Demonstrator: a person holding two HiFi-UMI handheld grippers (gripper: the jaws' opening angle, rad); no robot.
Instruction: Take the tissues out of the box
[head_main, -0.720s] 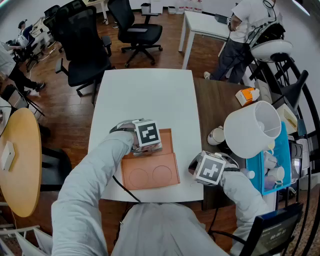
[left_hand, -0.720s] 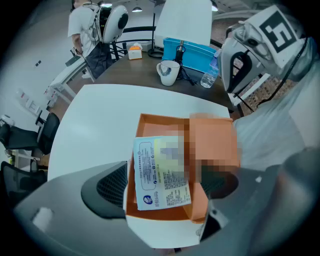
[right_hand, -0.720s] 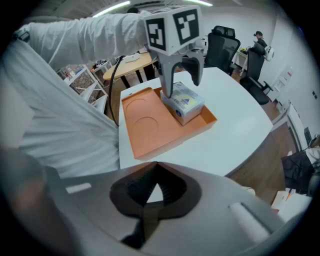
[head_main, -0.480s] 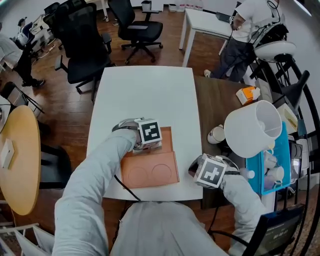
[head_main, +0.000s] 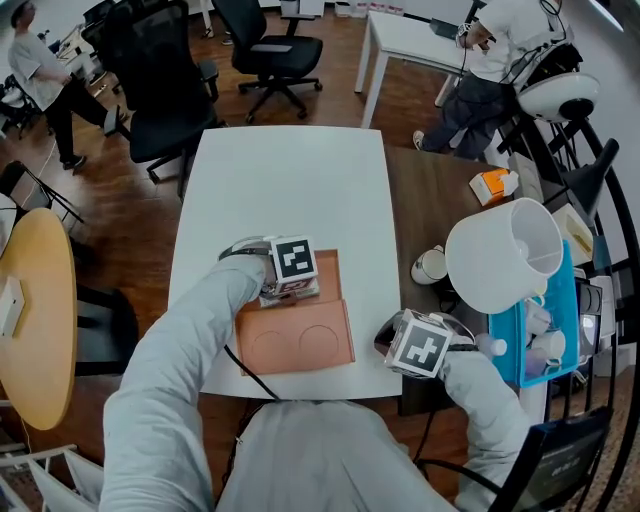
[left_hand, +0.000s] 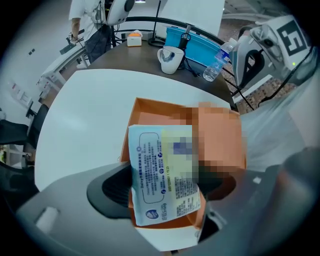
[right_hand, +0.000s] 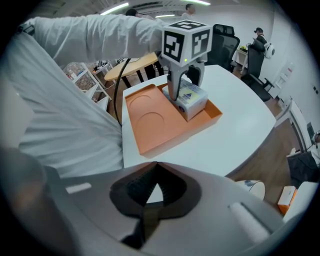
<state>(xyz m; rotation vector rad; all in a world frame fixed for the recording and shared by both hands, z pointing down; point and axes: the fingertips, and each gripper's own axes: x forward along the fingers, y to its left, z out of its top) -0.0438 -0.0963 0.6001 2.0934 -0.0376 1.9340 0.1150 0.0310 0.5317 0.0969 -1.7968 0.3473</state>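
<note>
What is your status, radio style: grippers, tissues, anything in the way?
Left gripper clamped on tissue pack. Pack inside orange box, not yet out. Right gripper shut, empty, standing clear. Nothing blocking.

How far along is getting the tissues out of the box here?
Done: the orange box lies open, lid flat. In hand: the left gripper's jaws clamp the tissue pack, not yet clear of the box. Left: lift it out onto the white table. The right gripper idles, jaws shut.
</note>
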